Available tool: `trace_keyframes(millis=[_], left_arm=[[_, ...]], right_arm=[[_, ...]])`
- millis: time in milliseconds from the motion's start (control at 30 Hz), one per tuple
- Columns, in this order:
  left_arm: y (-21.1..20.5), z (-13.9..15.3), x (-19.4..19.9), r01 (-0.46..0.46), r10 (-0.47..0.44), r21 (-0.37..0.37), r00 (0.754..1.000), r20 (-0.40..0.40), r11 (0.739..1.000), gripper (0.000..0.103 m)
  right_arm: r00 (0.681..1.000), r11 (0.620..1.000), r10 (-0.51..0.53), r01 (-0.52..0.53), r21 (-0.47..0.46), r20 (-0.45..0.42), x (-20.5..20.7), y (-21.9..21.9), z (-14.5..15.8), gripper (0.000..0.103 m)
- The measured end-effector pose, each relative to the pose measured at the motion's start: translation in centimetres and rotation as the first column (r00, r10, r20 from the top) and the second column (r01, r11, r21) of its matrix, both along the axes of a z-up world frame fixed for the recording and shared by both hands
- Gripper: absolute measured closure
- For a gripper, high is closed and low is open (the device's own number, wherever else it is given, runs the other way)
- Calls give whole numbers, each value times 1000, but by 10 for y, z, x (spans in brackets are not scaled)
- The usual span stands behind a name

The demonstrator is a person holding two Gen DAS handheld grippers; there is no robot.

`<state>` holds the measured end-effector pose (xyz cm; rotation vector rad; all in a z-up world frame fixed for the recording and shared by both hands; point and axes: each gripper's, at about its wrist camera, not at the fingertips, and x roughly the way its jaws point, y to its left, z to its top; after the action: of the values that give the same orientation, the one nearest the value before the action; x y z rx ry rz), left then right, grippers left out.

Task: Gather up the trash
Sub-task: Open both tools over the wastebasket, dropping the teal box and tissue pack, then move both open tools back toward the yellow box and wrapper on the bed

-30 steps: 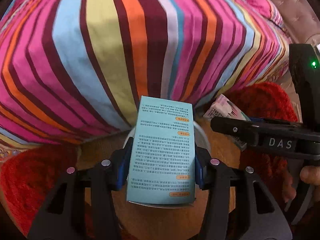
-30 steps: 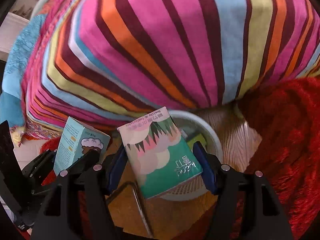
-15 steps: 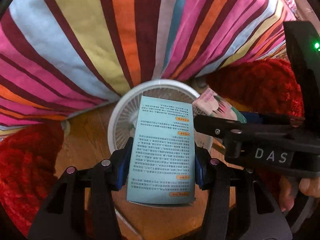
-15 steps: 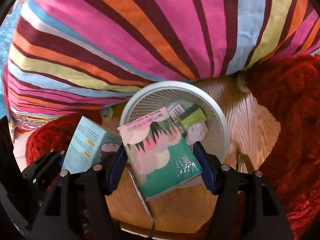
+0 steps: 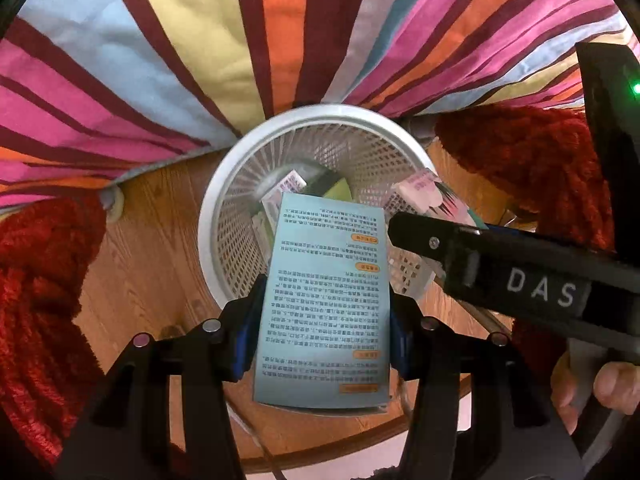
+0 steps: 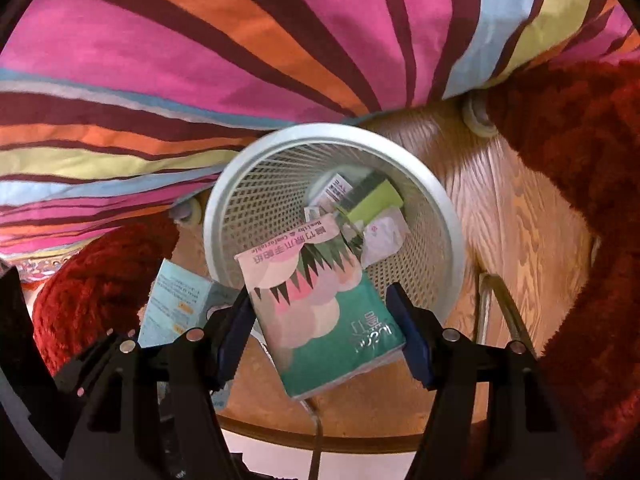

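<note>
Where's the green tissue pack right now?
In the right wrist view the green tissue pack is clamped in the right gripper, above the white mesh bin's near rim.

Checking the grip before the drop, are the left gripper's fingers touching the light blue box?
Touching. The left wrist view shows both fingers pressed against the sides of the light blue box, no gap visible.

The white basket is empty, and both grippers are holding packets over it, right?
Not quite: the white basket isn't empty. The right wrist view shows a green box and papers in it. The left gripper and right gripper do hold packets above it.
</note>
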<state>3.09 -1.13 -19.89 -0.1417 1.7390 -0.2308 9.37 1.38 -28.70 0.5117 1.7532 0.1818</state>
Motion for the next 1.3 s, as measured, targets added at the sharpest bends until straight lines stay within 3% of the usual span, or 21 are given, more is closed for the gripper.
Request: trace_keyframes(millis=[433, 500, 567, 633, 667, 700, 1100, 1300], left_arm=[[0, -25, -1, -43, 40, -25, 993, -112, 999, 48], [2, -31, -2, -51, 47, -27, 991, -128, 998, 29], [2, -34, -2, -56, 52, -24, 989, -136, 998, 23], [1, -35, -3, -58, 53, -31, 989, -141, 998, 21], [1, -35, -3, -55, 50, -26, 989, -141, 998, 20], [1, -35, -3, -51, 48, -22, 989, -140, 998, 20], [11, -31, -4, -90, 88, -4, 987, -133, 996, 20], [20, 0, -4, -123, 122, -15, 992, -37, 992, 20]], right_arm=[[995, 1000, -15, 14, -9, -97, 0, 0, -22, 40], [995, 1000, -9, 8, -11, -97, 1, 2, -23, 40], [995, 1000, -10, 9, -9, -99, 1, 3, -24, 39], [994, 1000, -11, 9, -21, -107, 1, 2, -26, 26], [994, 999, -17, 14, -29, -109, 1, 0, -26, 14], [994, 999, -27, 24, -35, -108, 1, -2, -25, 12], [992, 997, -73, 70, -30, -104, 1, -9, -23, 12], [993, 993, -116, 116, -10, -15, 1, -19, 2, 12]])
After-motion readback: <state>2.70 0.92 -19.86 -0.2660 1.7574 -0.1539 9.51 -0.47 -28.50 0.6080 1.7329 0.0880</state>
